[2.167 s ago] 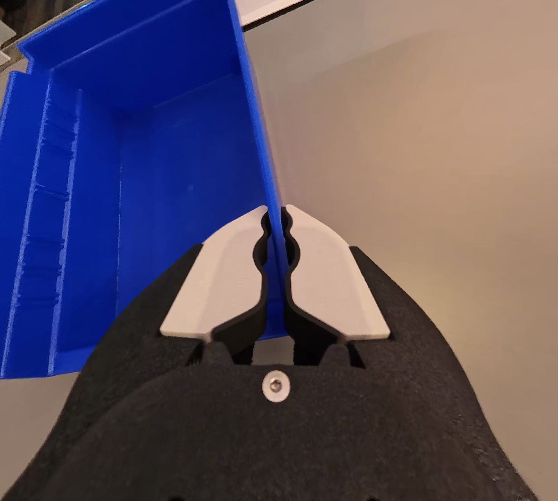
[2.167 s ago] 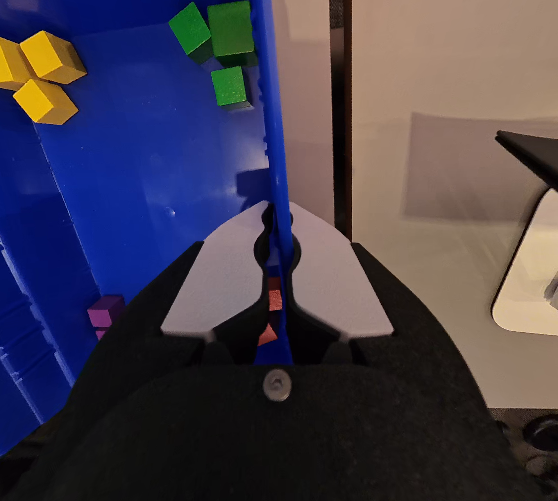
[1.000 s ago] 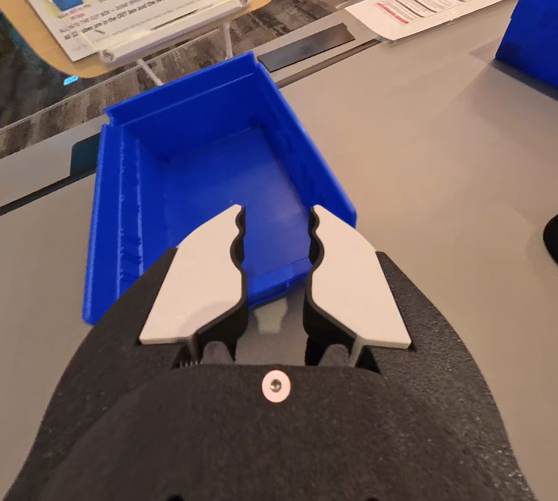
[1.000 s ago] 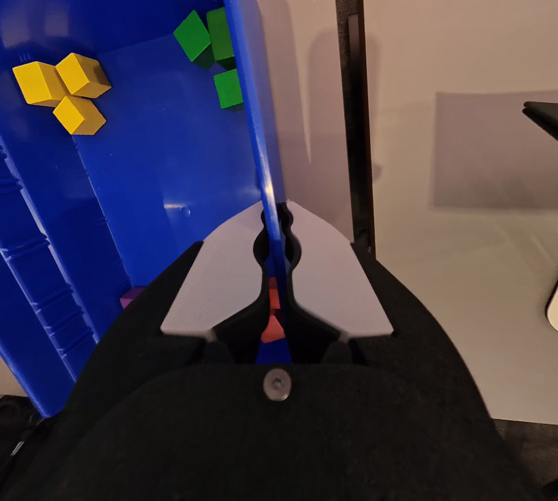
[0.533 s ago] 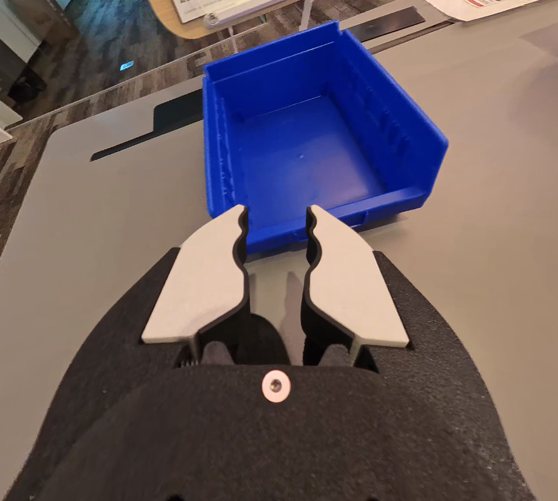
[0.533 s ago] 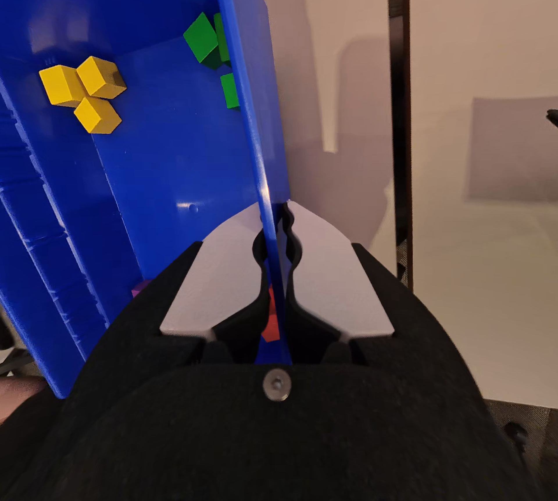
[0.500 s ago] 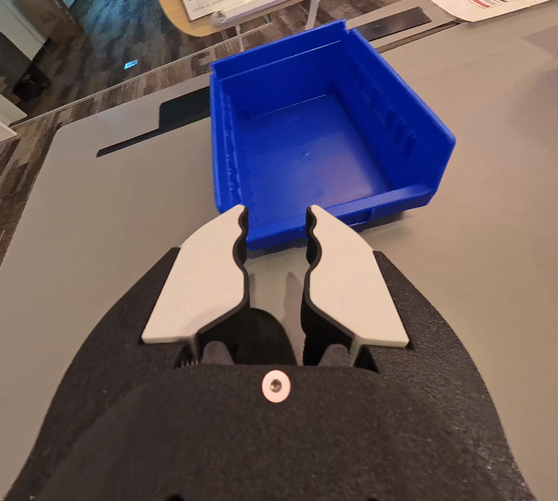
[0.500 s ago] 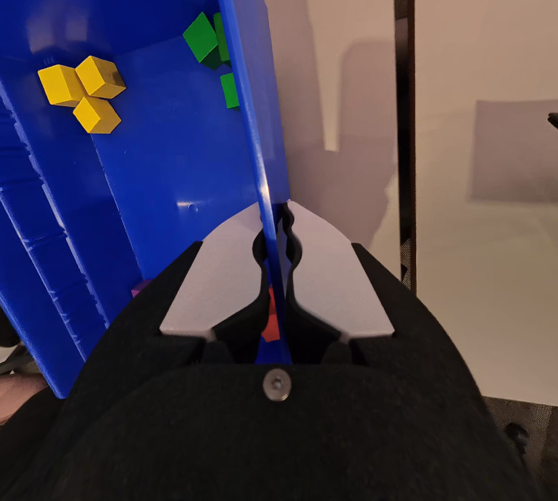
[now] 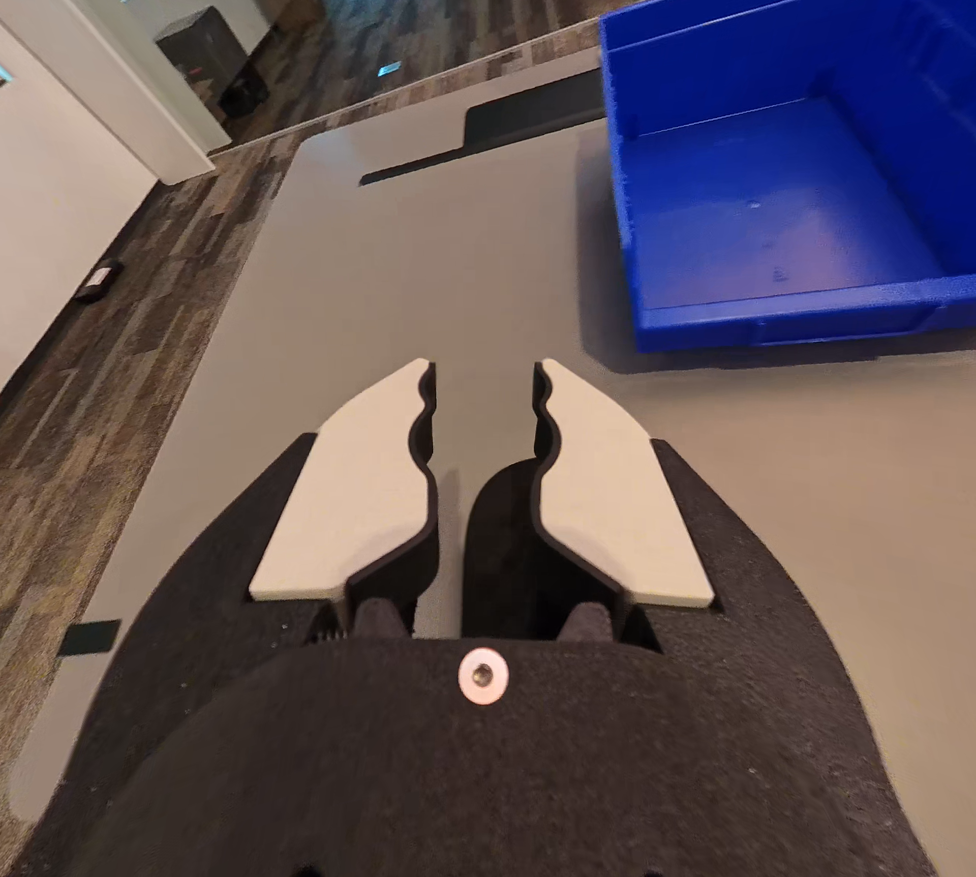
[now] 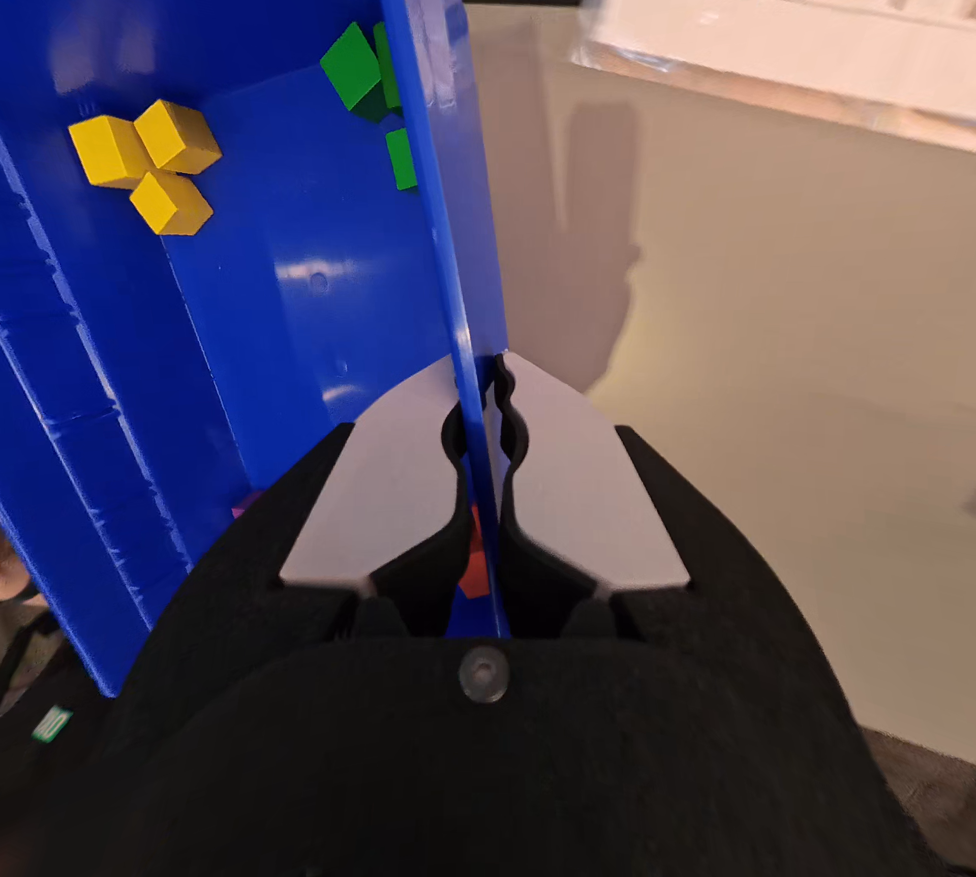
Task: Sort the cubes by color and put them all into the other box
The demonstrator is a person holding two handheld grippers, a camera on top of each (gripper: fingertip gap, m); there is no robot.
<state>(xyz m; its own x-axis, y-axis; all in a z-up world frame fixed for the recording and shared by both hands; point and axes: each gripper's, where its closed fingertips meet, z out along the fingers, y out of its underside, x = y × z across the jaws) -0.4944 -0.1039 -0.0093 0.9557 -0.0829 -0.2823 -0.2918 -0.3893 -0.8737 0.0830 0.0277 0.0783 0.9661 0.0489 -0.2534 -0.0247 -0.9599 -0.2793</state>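
In the left wrist view an empty blue box (image 9: 781, 228) sits on the grey table (image 9: 422, 270), ahead and to the right. My left gripper (image 9: 483, 368) is open and empty, over bare table left of that box. In the right wrist view my right gripper (image 10: 478, 360) is shut on the side wall of a second blue box (image 10: 317, 281). Inside it lie three yellow cubes (image 10: 148, 165) at the far left and green cubes (image 10: 364, 75) against the gripped wall. A red cube (image 10: 472, 571) shows between the jaws and a purple cube (image 10: 244, 508) peeks out beside the left finger.
A dark slot (image 9: 507, 133) runs along the table's far edge in the left wrist view, with wood floor (image 9: 95, 402) beyond the left edge. A white sheet in a clear sleeve (image 10: 792, 6) lies on the table at the upper right of the right wrist view.
My left gripper let go of the empty box's wall, opened, and swung back and left, so the box now lies at the right. My right gripper keeps its grip while its box shifts over the table.
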